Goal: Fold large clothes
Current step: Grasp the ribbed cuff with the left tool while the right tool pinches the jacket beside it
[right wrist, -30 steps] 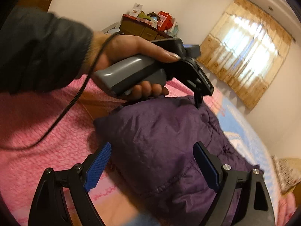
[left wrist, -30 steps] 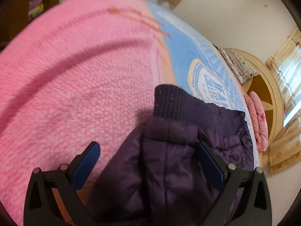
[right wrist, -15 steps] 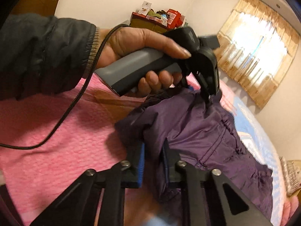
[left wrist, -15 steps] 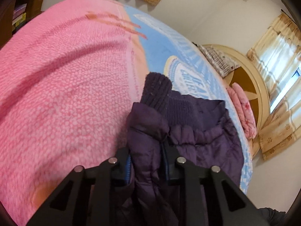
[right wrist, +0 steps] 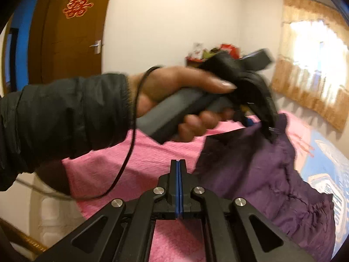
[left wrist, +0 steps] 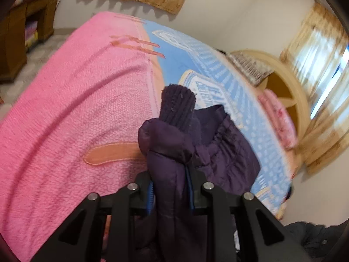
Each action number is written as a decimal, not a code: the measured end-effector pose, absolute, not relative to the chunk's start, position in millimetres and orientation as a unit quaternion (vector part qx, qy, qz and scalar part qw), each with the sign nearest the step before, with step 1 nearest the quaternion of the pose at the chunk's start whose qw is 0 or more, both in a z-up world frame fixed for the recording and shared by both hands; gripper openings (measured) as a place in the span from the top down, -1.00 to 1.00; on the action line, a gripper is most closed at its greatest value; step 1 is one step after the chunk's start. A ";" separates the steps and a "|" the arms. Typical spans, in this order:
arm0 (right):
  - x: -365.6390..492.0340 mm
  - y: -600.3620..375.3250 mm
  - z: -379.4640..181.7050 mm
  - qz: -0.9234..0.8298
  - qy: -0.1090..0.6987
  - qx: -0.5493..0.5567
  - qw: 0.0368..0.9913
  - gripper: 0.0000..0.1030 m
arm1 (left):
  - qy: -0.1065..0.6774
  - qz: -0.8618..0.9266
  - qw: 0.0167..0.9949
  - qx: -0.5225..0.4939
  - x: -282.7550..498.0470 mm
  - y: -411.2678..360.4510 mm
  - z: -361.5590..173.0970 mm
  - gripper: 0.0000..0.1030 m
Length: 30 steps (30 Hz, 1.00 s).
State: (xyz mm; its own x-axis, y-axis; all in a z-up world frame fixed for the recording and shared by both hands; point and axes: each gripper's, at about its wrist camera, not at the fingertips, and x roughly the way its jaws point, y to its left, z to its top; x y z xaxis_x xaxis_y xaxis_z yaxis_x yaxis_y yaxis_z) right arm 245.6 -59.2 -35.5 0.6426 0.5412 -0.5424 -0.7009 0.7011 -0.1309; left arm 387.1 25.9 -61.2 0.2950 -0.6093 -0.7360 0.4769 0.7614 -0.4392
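quilted purple jacket, ribbed cuff; fuzzy blanket.

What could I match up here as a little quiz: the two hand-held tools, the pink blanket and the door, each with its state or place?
Things:
1. left tool
2. right tool
3. pink blanket
4. door

States:
A. shut, with nothing between its pads
B. bears a red ornament
C. clamped on the purple jacket
D. spread beneath the jacket

Pairs: 1-C, 2-A, 3-D, 4-B.

The left tool's jaws have just been closing, with the jacket between them.
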 end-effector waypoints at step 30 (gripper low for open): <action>262.0 -3.8 -156.3 0.169 0.170 -0.444 0.863 0.42 | 0.503 -0.354 0.773 -0.156 413.5 79.0 -112.6 0.54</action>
